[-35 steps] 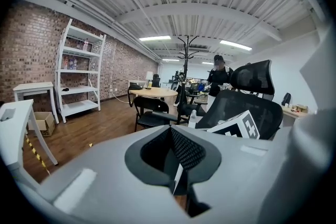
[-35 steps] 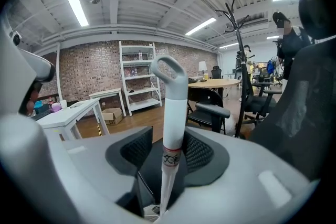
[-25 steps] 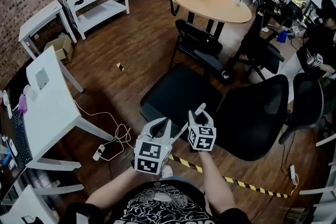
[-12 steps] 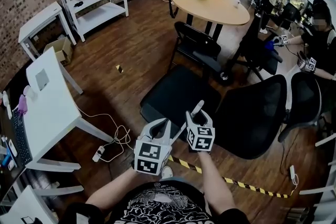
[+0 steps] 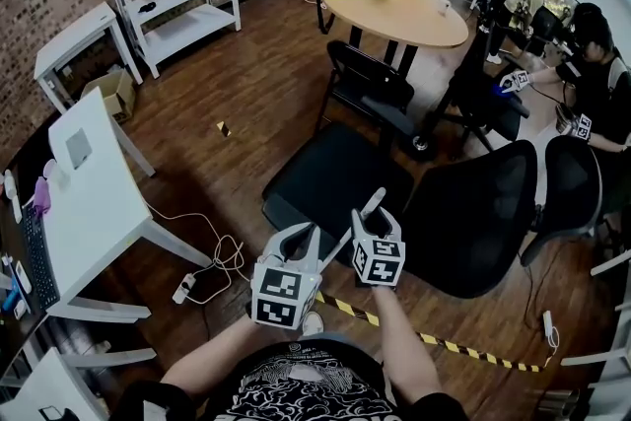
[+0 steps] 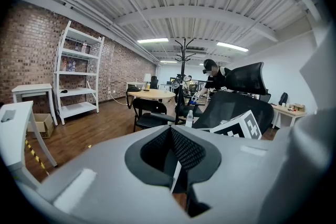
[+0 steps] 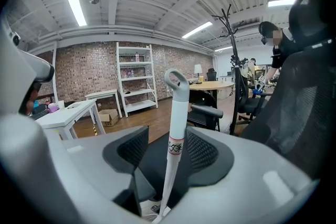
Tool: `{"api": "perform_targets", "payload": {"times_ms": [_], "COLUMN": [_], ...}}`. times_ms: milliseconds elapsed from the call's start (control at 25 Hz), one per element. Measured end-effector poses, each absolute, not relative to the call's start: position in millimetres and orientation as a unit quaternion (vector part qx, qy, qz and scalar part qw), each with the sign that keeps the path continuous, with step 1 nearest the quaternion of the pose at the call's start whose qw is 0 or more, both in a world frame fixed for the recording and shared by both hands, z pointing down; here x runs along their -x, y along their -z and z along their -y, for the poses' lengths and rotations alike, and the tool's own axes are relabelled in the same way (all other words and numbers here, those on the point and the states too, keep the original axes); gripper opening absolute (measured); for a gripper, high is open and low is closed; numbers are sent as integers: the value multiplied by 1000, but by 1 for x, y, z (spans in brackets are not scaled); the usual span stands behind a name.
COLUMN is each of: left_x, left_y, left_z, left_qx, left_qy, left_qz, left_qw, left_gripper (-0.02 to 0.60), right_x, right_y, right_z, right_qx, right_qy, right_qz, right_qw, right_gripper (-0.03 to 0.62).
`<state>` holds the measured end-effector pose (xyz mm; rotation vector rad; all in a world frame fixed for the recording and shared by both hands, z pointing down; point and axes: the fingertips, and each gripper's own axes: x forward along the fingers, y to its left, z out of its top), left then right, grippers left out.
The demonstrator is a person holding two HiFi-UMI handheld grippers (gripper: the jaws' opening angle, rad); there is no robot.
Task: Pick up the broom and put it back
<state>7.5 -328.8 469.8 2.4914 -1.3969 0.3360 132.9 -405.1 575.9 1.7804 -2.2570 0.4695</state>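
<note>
Your right gripper (image 5: pixel 377 218): jaws just opened wider, now apart; white plastic broom handle with loop end (image 7: pixel 176 123) stands loose between them. Your left gripper (image 6: pixel 169 132): unmoved, jaw tips together. Both tilt slightly down toward black office chair (image 5: pixel 335 173).

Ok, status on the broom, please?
Right hand-held gripper just opened wider, broom handle between jaws, not pressed. Left hand-held gripper shut. Chair close ahead, may block.
</note>
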Motion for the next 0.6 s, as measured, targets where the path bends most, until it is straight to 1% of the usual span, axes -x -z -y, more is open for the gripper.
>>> {"api": "perform_targets", "payload": {"times_ms": [600], "left_x": [-7], "left_y": [-469], "left_z": [319], "left_qx": [-860], "left_qy": [-114], "left_qz": [478], "left_qw": [136], "left_gripper": [5], "right_x": [-131], "right_y": [-565], "right_z": [391], "right_qx": [-612], "right_qy": [-152], "right_qz": [769], "right_qw": [104], "right_gripper": [195]}}
